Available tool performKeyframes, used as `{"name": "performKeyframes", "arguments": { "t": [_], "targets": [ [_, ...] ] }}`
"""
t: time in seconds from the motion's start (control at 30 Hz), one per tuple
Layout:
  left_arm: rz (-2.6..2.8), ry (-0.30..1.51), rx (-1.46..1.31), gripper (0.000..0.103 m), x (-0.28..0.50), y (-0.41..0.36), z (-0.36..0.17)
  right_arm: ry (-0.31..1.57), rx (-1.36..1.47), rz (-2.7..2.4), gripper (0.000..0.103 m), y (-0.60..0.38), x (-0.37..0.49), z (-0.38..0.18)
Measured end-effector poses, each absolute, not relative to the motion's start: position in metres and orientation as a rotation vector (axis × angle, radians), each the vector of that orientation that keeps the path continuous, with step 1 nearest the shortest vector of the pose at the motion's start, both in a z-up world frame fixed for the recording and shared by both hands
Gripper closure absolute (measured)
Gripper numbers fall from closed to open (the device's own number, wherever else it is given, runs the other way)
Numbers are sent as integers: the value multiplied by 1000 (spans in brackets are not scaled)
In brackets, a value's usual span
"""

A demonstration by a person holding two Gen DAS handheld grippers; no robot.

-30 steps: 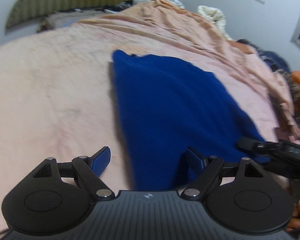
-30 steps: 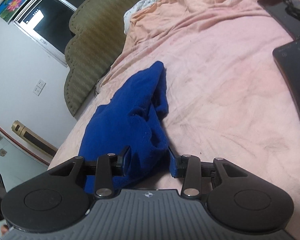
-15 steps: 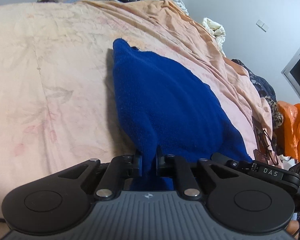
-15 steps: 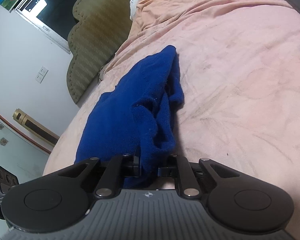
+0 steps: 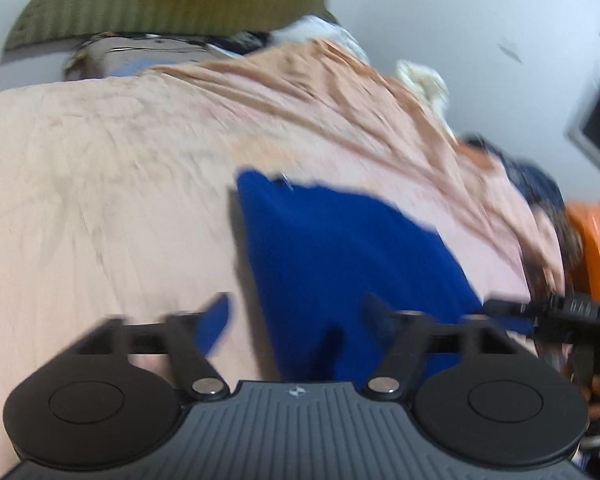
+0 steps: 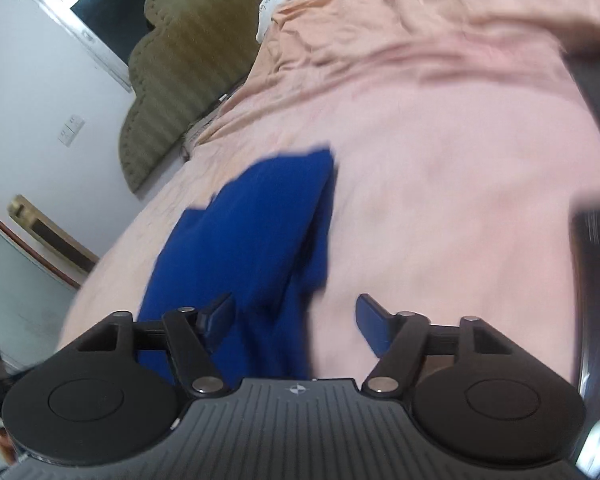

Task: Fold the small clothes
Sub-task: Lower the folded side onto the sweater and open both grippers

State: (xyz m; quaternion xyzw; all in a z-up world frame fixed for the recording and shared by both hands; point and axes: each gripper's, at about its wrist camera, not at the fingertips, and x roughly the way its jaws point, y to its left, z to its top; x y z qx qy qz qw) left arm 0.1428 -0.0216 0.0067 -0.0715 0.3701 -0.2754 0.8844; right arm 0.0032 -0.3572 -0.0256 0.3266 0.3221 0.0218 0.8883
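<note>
Left gripper: jaws spread, empty. Right gripper: jaws spread, empty. Blue garment lies on the bed directly ahead of both.

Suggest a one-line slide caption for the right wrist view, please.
Right gripper open above the near edge of a blue garment lying on a pink bedsheet.

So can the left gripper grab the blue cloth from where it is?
Probably yes. The left gripper is open, and the blue cloth lies flat on the pink bedsheet right ahead, reaching in between its fingers. Nothing sits between them. The picture is blurry, so whether they touch is unclear.
</note>
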Motion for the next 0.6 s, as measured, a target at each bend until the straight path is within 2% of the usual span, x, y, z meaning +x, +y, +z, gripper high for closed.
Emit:
{"name": "performKeyframes", "arguments": {
  "t": [0.23,0.37,0.4,0.43,0.47,0.5,0.53,0.57,0.6],
  "targets": [
    [-611,939,-401,23,238,-28,-27,761,814,159,34,-396,98,-46],
    [-678,979,-504,24,260,-38,-46,770,857,317,36,-396,136,-57],
    [-705,981,-505,27,262,-43,-48,777,849,356,36,-390,147,-57],
    [-716,978,-491,48,262,-47,-49,782,839,377,37,-386,154,-57],
    [-702,973,-440,61,261,-54,-48,787,829,400,38,-382,162,-58],
    [-692,955,-383,75,259,-59,-47,792,819,411,47,-379,168,-58],
    [-694,926,-354,81,255,-61,-45,805,805,395,66,-375,174,-58],
    [-693,890,-333,81,251,-60,-41,821,792,373,78,-373,179,-59],
    [-695,841,-304,82,244,-59,-35,826,787,363,79,-372,182,-59]
  ]
}}
